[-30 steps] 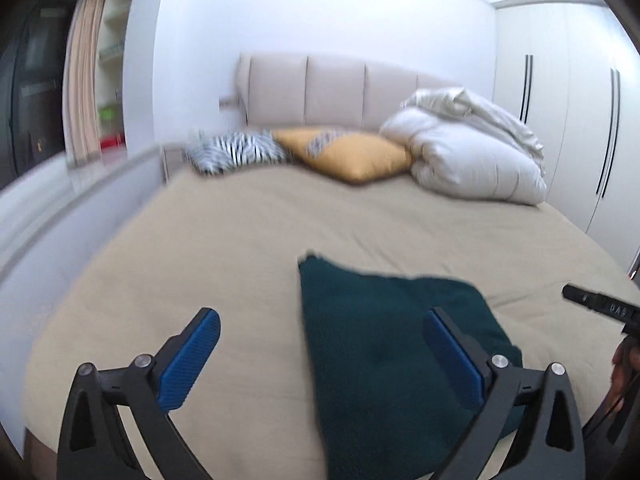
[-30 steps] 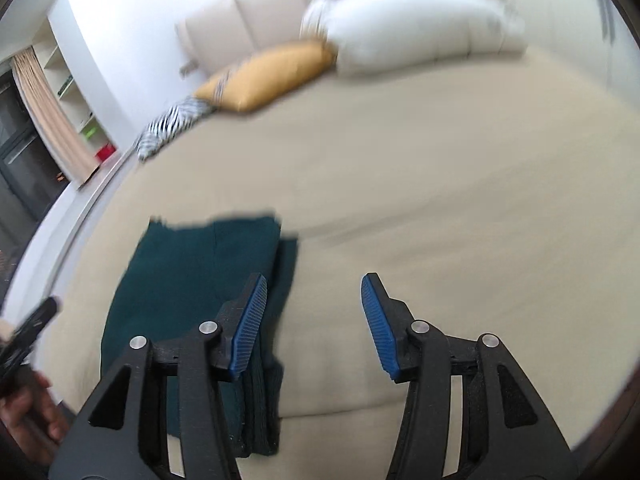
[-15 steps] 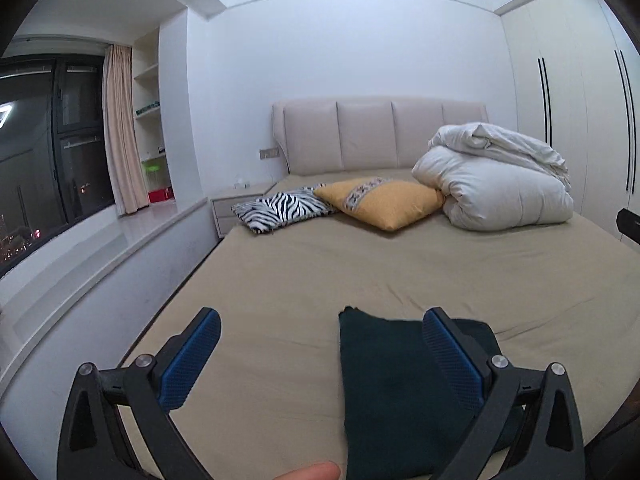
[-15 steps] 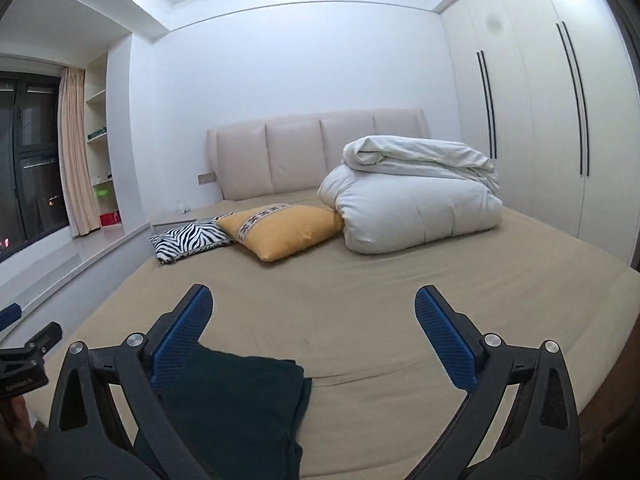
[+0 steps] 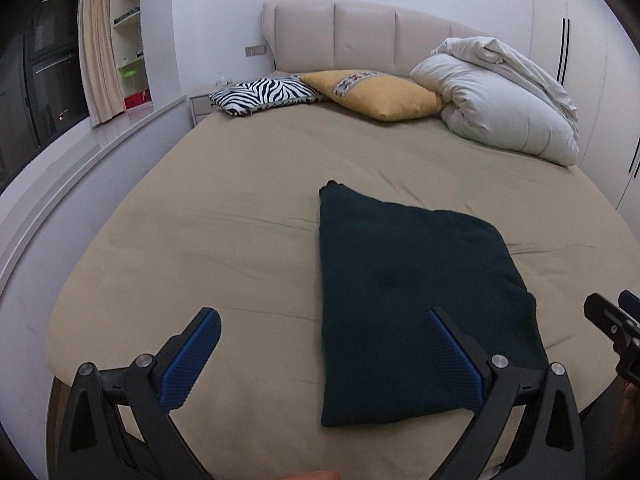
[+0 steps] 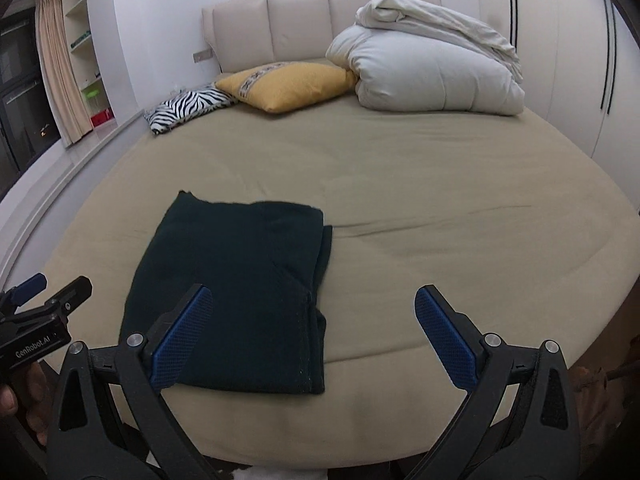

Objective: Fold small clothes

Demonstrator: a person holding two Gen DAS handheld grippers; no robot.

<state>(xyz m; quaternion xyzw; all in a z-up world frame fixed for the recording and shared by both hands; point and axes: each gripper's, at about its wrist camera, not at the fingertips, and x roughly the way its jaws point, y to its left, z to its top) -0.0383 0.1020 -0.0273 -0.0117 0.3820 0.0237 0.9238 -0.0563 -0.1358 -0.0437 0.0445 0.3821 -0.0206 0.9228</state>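
Note:
A dark green folded garment (image 5: 404,304) (image 6: 240,292) lies flat on the tan bed sheet (image 5: 224,240) (image 6: 440,208) near the foot of the bed. My left gripper (image 5: 320,344) hovers above the near edge of the bed, open, its right finger over the garment's near corner and nothing between the pads. My right gripper (image 6: 312,320) is open wide above the garment's right edge, holding nothing. Each gripper's tip shows at the edge of the other's view.
At the head of the bed lie a zebra-print pillow (image 5: 264,94), a yellow cushion (image 5: 376,92) and a bundled white duvet (image 5: 500,100). A window ledge runs along the left; wardrobe doors (image 6: 568,60) stand on the right.
The right gripper's jaws went from half closed to wide open. Both grippers drew back from the garment, tilted up, then tilted down toward it again.

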